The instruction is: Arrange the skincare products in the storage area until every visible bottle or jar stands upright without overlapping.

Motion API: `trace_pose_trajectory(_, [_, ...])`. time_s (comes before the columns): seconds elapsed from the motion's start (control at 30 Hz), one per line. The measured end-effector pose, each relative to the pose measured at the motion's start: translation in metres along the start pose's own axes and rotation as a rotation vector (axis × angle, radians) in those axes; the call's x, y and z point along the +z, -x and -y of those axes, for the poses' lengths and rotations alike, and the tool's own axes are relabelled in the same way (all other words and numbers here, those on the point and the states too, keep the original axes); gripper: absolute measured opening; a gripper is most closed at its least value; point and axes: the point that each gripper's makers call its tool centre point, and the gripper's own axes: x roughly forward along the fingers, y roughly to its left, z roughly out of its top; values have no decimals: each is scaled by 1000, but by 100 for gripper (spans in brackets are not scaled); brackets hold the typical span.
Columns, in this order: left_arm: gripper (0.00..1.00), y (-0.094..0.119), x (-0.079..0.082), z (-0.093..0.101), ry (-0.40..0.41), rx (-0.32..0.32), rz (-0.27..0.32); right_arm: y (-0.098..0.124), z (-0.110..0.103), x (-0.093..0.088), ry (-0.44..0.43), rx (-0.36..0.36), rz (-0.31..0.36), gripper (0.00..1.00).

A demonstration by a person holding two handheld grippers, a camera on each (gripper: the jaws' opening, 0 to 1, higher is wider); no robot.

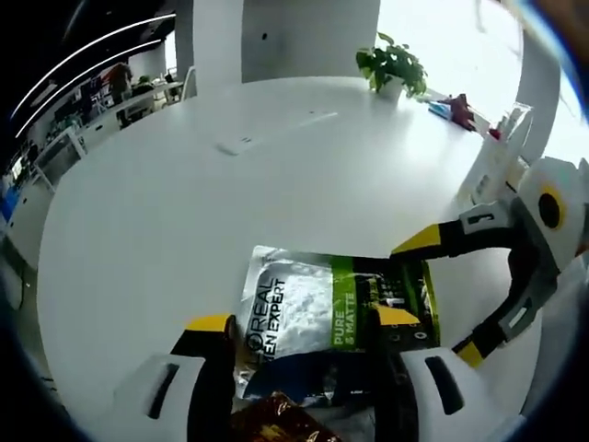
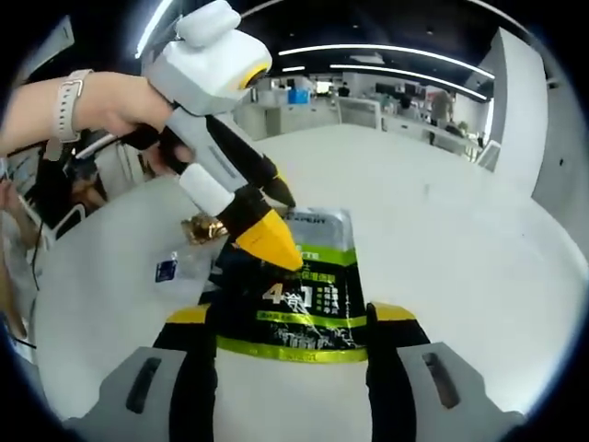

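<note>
Sachet (image 2: 294, 281) — between both grippers' fingers (image 2: 391, 322)

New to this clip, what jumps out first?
The silver, green and black L'Oreal Men Expert pouch lies flat on the round white table, between the jaws of both grippers. In the right gripper view, the left gripper reaches in from upper left, held by a hand, its yellow tips over the pouch. A potted plant stands at the table's far edge.

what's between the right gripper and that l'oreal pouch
Nothing visible. The pouch already lies between the right gripper fingers on the white table. The left gripper touches the pouch from the far side.
</note>
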Motion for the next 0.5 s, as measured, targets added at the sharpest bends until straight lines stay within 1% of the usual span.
trace_pose_trajectory(0.13, [49,-2,0,1,12,-11,-10,1,0,0,1,-1,2,62])
trace_pose_trajectory(0.23, [49,-1,0,3,12,-9,-17,1,0,0,2,-1,9,62])
trace_pose_trajectory(0.3, [48,-1,1,2,13,-9,-18,2,0,-1,-8,-9,6,63])
trace_pose_trajectory(0.33, [48,-1,1,2,15,-8,-16,4,-4,-2,-11,-9,7,66])
trace_pose_trajectory(0.37, [48,-1,1,3,17,-7,-16,4,-12,-2,-6,14,10,71])
trace_pose_trajectory(0.4, [48,-2,1,3,18,-4,-15,4,-16,-3,2,20,5,78])
trace_pose_trajectory(0.47, [48,-2,1,3,21,-1,-16,4,-23,-6,17,14,-9,84])
trace_pose_trajectory(0.5, [48,-2,1,2,22,-1,-16,4,-24,-4,16,3,3,86])
